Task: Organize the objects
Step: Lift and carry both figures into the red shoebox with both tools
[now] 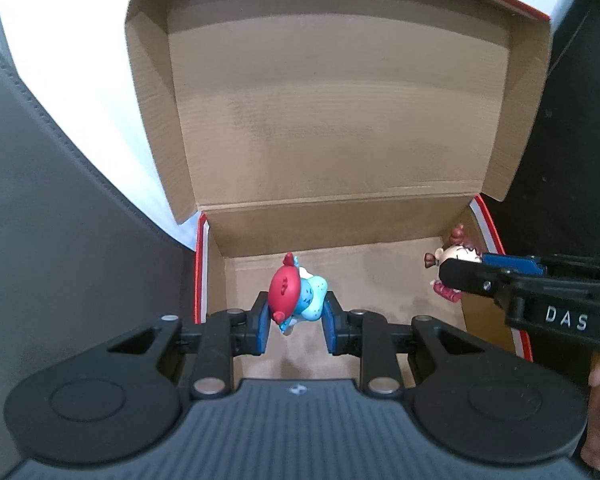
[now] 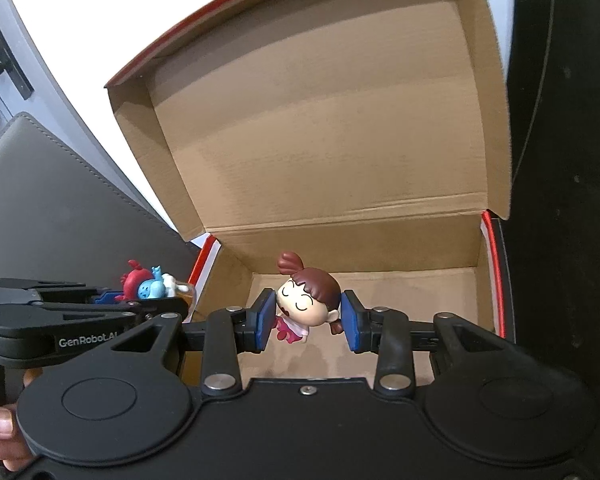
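Figurines, both small hard moulded plastic: your left claw [image 1: 295, 317] grips the red-capped blue one [image 1: 296, 294], your right claw [image 2: 309, 319] the brown-haired doll [image 2: 310, 300], above the open cardboard box [image 1: 340, 120]. Light, rigid, slick; squeeze heads squarely.

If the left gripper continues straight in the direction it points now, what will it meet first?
Probably the bare cardboard floor of the open box. The left gripper, shut on the blue figure with the red hat, points down into the box, and nothing lies ahead; exact depth is unclear.
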{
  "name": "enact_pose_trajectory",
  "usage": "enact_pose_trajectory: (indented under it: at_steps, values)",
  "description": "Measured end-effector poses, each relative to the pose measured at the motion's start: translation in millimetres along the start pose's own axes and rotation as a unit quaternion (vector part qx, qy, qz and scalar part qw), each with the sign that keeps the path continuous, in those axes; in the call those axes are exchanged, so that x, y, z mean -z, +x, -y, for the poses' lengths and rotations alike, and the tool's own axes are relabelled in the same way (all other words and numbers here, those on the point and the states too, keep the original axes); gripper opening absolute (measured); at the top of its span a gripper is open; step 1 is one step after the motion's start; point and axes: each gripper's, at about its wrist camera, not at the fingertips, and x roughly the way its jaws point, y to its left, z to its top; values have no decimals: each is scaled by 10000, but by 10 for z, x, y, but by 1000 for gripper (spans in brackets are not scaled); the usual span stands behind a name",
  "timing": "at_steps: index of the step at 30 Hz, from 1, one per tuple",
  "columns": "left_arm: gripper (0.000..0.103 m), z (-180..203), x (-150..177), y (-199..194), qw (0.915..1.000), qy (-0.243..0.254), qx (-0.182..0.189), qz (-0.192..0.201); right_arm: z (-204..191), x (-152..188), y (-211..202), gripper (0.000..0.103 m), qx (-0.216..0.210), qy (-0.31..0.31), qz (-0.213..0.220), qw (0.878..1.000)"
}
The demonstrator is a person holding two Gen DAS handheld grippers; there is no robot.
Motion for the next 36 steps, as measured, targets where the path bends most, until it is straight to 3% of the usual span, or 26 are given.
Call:
enact_pose_trajectory:
  at_steps: [19,36]
  values:
    - [26,73,-165,1029,9974,216,-269,-631,289,19,543,35,108,83,-348,9993]
    - [26,127,-168,1606,9917,478,-490,-1091,343,117,623,36,237,58,-423,9988]
